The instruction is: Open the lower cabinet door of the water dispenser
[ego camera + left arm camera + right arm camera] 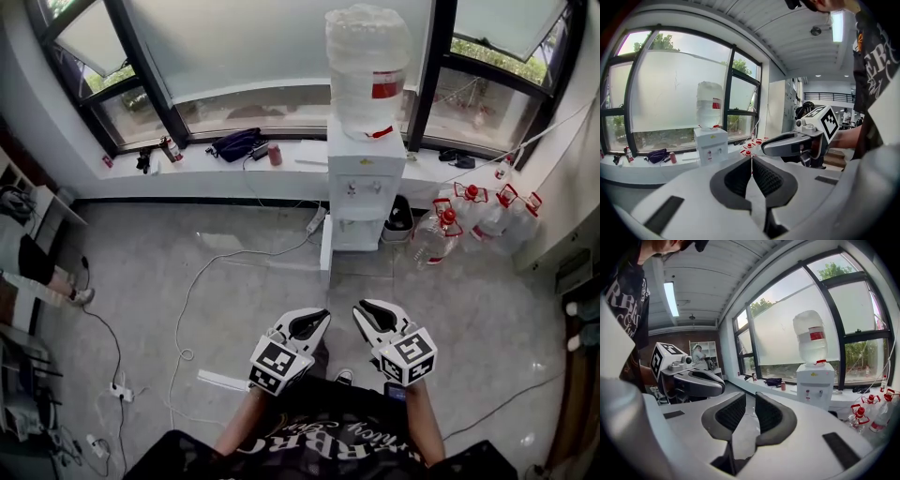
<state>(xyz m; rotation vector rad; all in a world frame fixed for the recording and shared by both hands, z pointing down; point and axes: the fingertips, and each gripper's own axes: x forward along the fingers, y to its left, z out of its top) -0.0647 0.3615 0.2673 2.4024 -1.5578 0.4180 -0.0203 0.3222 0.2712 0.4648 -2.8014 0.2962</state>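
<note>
The lower cabinet door [357, 234] sits at the foot of the tall white water dispenser [366, 178], which stands against the white window ledge [281, 173] at the far side of the room. A narrow white panel [325, 244] stands edge-on at the left of the dispenser's base and reaches out over the floor. It may be the door swung outward, but I cannot tell for sure.

The dispenser stands upright with its long axis vertical. Its front and taps face into the room toward the wearer, and a large clear plastic water bottle with a red label [366, 66] is upended on top. A dark bin [398, 217] stands close on its right, with a cluster of clear jugs with red caps [473, 217] beyond it. On its left a white power strip [315, 220] lies near the base, and its cable trails across the grey tiled floor [234, 281]. The floor straight in front of the dispenser is bare up to the grippers.

The left gripper [317, 320] and the right gripper [366, 311] are held side by side low in the head view, just ahead of the person's black lettered shirt [319, 441] and well apart from the dispenser. Both point toward it, tips leaning slightly together, marker cubes nearest the body. The left gripper's jaws are clenched, with only a hairline slit at the tips and nothing in them. The right gripper's jaws stand a little apart, released, with only floor showing in the gap.
</note>
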